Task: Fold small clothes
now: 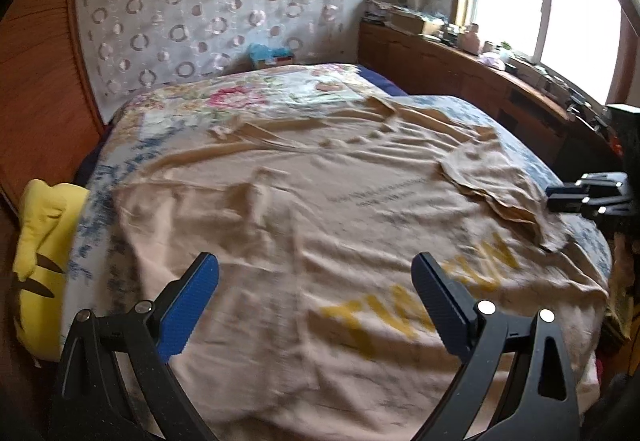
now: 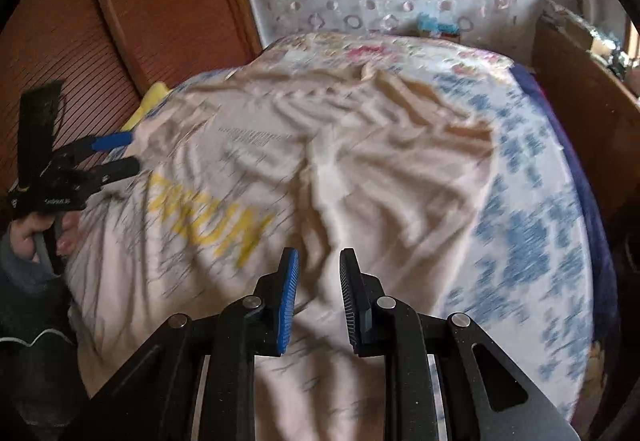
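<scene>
**Q:** Two views are being compared; what is the left wrist view showing?

**A:** The left gripper (image 1: pixel 315 273) is hovering over a beige T-shirt (image 1: pixel 320 209) with its blue-padded jaws spread wide and nothing between them. The shirt is lying flat and wrinkled across a floral bedspread (image 1: pixel 224 101), its yellow lettering (image 1: pixel 420 301) sitting just ahead of the right-hand finger. One sleeve (image 1: pixel 500 189) is lying folded over onto the shirt body near the right edge, and the right gripper (image 1: pixel 576 197) is reaching in from that side, just beside the sleeve. A yellow plush toy (image 1: pixel 40 253) is resting at the left edge of the bed, beside a wooden wardrobe (image 1: pixel 40 81). A cluttered shelf (image 1: pixel 480 61) is running under the window.

**Q:** And the right wrist view?

**A:** The right gripper (image 2: pixel 319 273) is pointing down at the T-shirt (image 2: pixel 320 169), its jaws standing narrowly apart; no cloth is showing between the pads, so the tool is gripping nothing. Motion blur is smearing the fabric. The left gripper (image 2: pixel 120 157) is showing at the far left, jaws apart, at the shirt's edge, held by a hand (image 2: pixel 44 237) in a dark sleeve. The yellow lettering (image 2: pixel 208 217) is lying between the two tools.
</scene>
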`<state>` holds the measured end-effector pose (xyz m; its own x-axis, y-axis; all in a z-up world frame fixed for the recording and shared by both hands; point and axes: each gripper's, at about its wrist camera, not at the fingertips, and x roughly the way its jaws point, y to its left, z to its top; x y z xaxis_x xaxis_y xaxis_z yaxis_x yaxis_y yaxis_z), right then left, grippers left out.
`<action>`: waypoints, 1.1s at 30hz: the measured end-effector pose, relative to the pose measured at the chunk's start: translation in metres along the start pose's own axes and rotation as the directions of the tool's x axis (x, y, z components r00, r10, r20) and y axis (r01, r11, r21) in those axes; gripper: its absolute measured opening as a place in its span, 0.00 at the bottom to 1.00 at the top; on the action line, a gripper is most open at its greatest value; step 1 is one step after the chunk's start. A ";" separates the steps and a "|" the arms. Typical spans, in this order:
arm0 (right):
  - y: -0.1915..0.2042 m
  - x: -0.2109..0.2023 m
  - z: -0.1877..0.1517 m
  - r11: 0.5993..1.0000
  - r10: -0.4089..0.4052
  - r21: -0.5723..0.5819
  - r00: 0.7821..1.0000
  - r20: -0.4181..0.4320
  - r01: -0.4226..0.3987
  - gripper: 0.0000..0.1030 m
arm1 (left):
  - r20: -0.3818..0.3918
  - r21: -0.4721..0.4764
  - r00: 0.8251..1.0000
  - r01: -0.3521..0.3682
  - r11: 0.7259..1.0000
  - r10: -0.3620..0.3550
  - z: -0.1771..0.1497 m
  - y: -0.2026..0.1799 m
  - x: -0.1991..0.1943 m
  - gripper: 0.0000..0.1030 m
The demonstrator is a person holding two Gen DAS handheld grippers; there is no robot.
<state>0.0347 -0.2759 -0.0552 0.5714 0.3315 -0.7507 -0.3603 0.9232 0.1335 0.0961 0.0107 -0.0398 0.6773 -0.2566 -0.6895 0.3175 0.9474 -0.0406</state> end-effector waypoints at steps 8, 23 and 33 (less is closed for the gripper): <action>-0.061 0.029 0.032 0.993 -0.106 0.052 0.994 0.027 0.104 0.36 | -0.027 -0.037 0.996 -0.091 0.995 0.090 0.014 0.050 0.022 0.95; -0.100 0.097 0.085 0.992 -0.114 0.057 0.993 -0.019 0.115 0.38 | -0.091 -0.156 0.989 -0.132 0.979 0.119 0.032 0.137 0.058 0.68; -0.098 0.094 0.085 0.983 -0.182 0.007 0.983 -0.016 0.182 0.40 | -0.139 -0.176 0.980 -0.167 0.970 0.144 0.033 0.162 0.082 0.53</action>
<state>0.1866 -0.3190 -0.0844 0.6154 0.1544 -0.7729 -0.2450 0.9695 -0.0013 0.2246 0.1368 -0.0791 0.6167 -0.0886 -0.7822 0.0777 0.9956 -0.0516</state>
